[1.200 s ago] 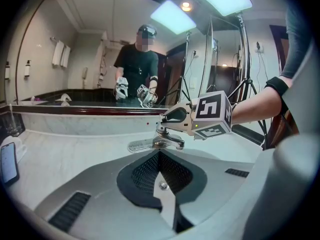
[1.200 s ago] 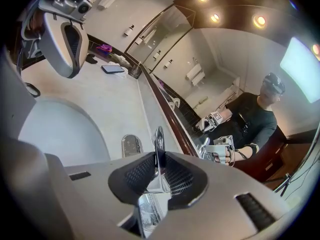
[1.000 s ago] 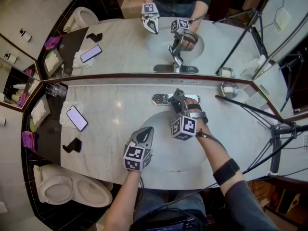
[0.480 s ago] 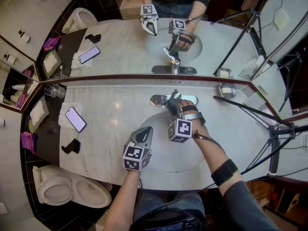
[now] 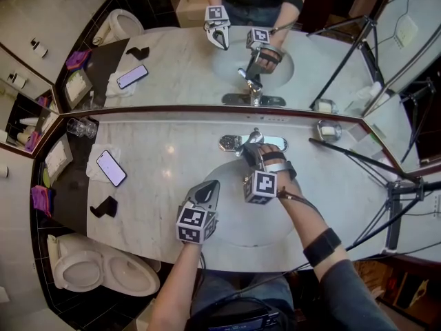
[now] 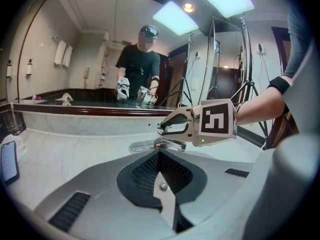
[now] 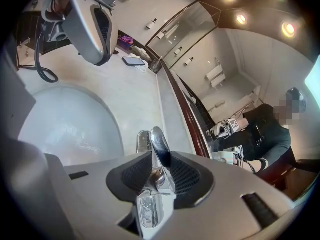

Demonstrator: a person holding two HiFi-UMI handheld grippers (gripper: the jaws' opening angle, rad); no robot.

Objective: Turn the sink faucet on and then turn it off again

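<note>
— Where's the faucet?
— The faucet (image 5: 233, 143) is at the back of the bench (image 5: 165, 154), just under the mirror (image 5: 172, 67), with the sink (image 5: 231, 209) in front of it. In the right gripper view its lever (image 7: 159, 143) rises up and away from the camera.
— And the right gripper?
— The right gripper (image 5: 252, 149) reaches across the sink, tilted down, with the lever between its fingers (image 7: 187, 176). Those fingers have just been opening. The lever lies close along one pad with a gap on the other side, so I read them as apart, not squeezing it.
— The left one?
— The left gripper (image 5: 208, 189) hangs over the near left rim of the sink, well apart from the faucet. Its fingers (image 6: 145, 171) are closed together with nothing between them, and they point toward the faucet and the other gripper.
— Is water running?
— I can't tell.
— What else is around?
— A phone (image 5: 110, 168) lies on a white cloth (image 5: 96, 156) at the left end of the bench. A glass (image 5: 81, 127) stands in the back left corner, and a small jar (image 5: 329, 129) at the back right. A toilet (image 5: 96, 271) stands below the left end, and a tripod (image 5: 365, 161) stands at the right.
</note>
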